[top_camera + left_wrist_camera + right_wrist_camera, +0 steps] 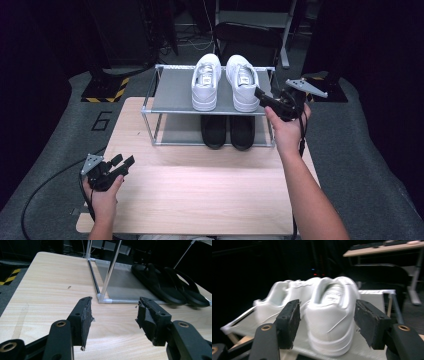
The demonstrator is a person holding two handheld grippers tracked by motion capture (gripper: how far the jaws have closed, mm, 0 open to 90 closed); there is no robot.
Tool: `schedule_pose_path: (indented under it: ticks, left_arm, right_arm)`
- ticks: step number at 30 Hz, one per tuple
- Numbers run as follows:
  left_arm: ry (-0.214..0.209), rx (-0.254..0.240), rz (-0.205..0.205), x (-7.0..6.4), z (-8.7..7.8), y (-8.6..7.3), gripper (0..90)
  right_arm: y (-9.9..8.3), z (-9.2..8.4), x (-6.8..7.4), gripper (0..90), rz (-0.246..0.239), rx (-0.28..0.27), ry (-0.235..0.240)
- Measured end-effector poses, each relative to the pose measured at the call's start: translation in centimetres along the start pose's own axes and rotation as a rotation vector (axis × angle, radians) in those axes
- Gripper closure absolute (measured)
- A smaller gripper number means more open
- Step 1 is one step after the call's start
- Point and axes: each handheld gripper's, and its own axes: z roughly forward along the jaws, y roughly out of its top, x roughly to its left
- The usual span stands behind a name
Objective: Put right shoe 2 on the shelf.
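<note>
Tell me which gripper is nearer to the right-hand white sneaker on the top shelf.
Right. The right gripper is at the heel of the right-hand white sneaker, its open jaws flanking it. The left gripper hovers over the table's near left part, far away.

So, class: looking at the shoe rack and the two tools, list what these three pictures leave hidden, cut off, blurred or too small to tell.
- Black sandals: high view, their far parts hidden by the rack's top shelf.
- White sneakers: right gripper view, motion blur smears the tongue label.
- Right tool: high view, too small and dark to tell whether it touches the right-hand sneaker.
- Left tool: left gripper view, body cut off by the bottom edge.
</note>
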Motion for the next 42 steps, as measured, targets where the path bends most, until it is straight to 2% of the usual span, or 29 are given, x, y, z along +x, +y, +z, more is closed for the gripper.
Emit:
schedule_pose_path:
  ticks: [3, 6, 8, 12, 17, 20, 23, 25, 31, 33, 39, 42]
  left_arm:
    - [0.0, 0.002, 0.002, 0.0, 0.1, -0.1, 44.6]
    - [-0.001, 0.014, 0.002, 0.0, 0.0, 0.0, 44.5]
    - [0.003, 0.004, 0.001, 0.0, 0.1, -0.1, 44.5]
    - [0.005, 0.003, 0.003, 0.0, 0.0, -0.1, 44.5]
    - [0.007, 0.003, 0.0, 0.0, -0.2, -0.1, 44.2]
    - [0.01, -0.003, 0.0, 0.1, -0.2, 0.0, 44.0]
    - [0.011, -0.004, 0.001, 0.1, -0.2, 0.0, 43.9]
    - [0.008, 0.007, 0.003, 0.1, -0.2, 0.0, 43.9]
    - [0.009, 0.0, 0.011, -0.1, -0.2, 0.0, 43.9]
    - [0.01, -0.001, 0.012, -0.1, -0.2, 0.0, 43.9]
    - [0.003, 0.015, 0.014, -0.3, -0.1, -0.1, 43.5]
    - [0.003, 0.013, 0.019, -0.4, 0.1, -0.2, 43.5]
  right_arm:
    - [-0.6, -1.3, 0.5, 37.1, -0.031, 0.006, 0.03]
    - [-1.3, -2.5, 0.8, 36.9, -0.028, 0.006, 0.055]
    - [-1.9, -3.1, 0.9, 36.8, -0.02, 0.007, 0.075]
    - [-3.6, -4.3, 0.9, 36.7, -0.01, 0.019, 0.089]
    - [-6.3, -5.5, 0.8, 36.7, -0.034, 0.025, 0.063]
    - [-8.6, -6.2, 0.8, 36.6, -0.032, 0.035, 0.06]
    - [-10.7, -6.6, 1.0, 36.6, -0.06, 0.05, 0.046]
    - [-12.1, -7.0, 0.9, 36.7, -0.062, 0.058, 0.035]
    - [-15.5, -7.9, 0.3, 36.6, -0.069, 0.08, 0.0]
    - [-16.7, -8.3, 0.1, 36.6, -0.093, 0.079, -0.017]
    - [-20.3, -8.9, -0.5, 36.6, -0.093, 0.134, -0.054]
    - [-21.6, -9.0, -1.0, 36.6, -0.099, 0.139, -0.061]
